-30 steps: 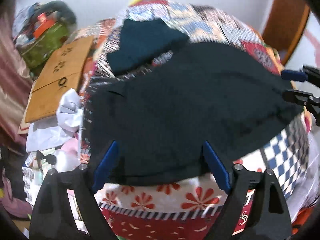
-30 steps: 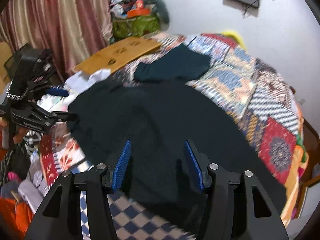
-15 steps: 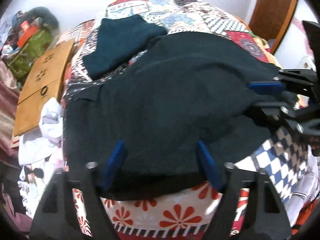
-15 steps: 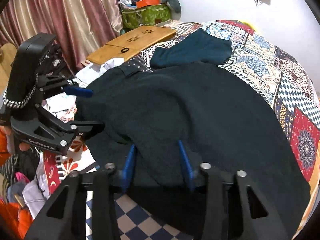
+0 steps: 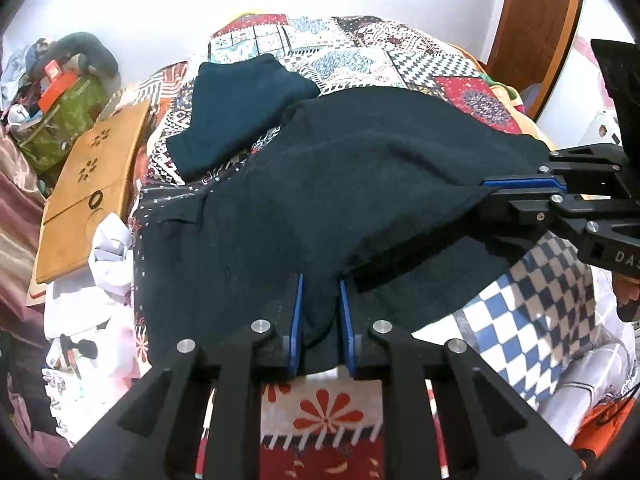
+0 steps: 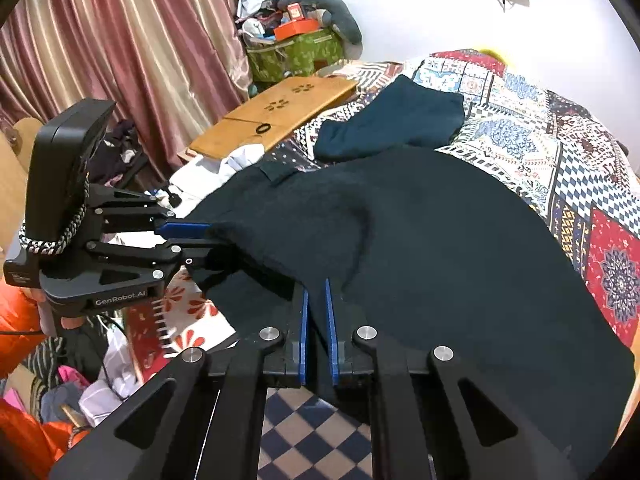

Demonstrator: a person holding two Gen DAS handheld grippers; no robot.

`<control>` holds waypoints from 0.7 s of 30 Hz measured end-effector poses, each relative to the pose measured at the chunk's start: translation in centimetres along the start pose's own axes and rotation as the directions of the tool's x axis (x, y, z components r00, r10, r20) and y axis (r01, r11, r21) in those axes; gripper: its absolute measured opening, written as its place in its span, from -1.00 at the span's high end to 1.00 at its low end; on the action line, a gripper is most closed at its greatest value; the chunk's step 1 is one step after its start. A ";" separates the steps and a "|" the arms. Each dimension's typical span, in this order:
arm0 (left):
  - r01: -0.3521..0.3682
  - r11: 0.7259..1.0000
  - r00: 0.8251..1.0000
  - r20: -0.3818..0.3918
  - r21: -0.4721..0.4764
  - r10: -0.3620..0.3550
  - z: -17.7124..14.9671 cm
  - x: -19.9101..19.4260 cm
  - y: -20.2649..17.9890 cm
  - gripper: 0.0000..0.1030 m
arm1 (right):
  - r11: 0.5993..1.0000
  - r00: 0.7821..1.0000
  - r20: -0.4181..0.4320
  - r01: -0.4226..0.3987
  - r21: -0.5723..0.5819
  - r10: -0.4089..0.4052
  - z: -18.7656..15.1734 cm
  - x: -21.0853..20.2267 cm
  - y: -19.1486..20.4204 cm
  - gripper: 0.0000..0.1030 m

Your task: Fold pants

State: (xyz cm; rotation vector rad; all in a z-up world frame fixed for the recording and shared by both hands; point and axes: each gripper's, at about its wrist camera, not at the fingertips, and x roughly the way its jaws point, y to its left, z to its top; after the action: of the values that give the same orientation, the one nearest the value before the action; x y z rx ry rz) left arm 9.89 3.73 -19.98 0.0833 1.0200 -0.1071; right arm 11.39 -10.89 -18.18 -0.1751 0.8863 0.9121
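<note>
A: Left wrist view: the pants (image 5: 340, 200) are being shown spread dark across the patchwork bedcover (image 5: 360, 52), from the centre out towards three o'clock. Their near hem is being pinched at six o'clock by the left gripper (image 5: 320, 292), whose jaws are closing narrowly on a bunched ridge of cloth.

B: And at three o'clock?

A: The right gripper (image 5: 520, 188) is being seen there, clamped flat on the other corner, fabric pressed between its blue pads. In the right wrist view the same grip (image 6: 316, 296) is sitting at six o'clock, almost fully closed on the cloth.

B: How is the fold best being done?

A: Probably both corners are best being raised together and level, so the edge is kept taut, then carried towards twelve o'clock, short of the folded teal garment (image 5: 240, 108). A thin pinch could be lost if the cloth is being tugged unevenly.
</note>
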 end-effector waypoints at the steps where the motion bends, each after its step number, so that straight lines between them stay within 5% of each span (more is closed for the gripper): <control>1: -0.001 1.000 1.000 0.003 0.000 0.001 -0.1 -0.3 -0.1 0.66 | 1.000 1.000 0.003 -0.003 0.001 0.003 -0.1 -0.2 0.1 0.86; 11: -0.013 1.000 0.998 -0.054 -0.004 0.013 -0.7 0.1 -0.7 0.59 | 0.995 0.999 -0.026 -0.029 0.093 0.032 -1.7 0.7 -0.8 0.79; 13: 0.003 1.000 0.999 -0.034 -0.019 -0.004 0.0 -0.8 -0.6 0.48 | 0.990 0.999 -0.023 -0.029 0.136 0.032 -1.7 0.2 -1.5 0.68; 17: 0.030 0.999 0.997 0.070 -0.044 -0.027 2.0 -3.7 -0.8 -0.24 | 0.981 0.999 0.039 -0.013 0.196 0.006 -1.7 -2.5 -3.2 0.27; 21: 0.051 0.997 0.992 0.122 -0.060 -0.044 4.4 -4.5 -1.6 -0.29 | 0.965 0.989 0.113 0.061 0.253 -0.092 -2.5 -6.1 -6.0 0.25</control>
State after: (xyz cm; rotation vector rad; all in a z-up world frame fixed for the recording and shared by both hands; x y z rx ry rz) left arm 11.02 1.85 -13.85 -0.0047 0.9038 -0.1219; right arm 12.57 -19.58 -16.61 0.0639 0.8643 0.7241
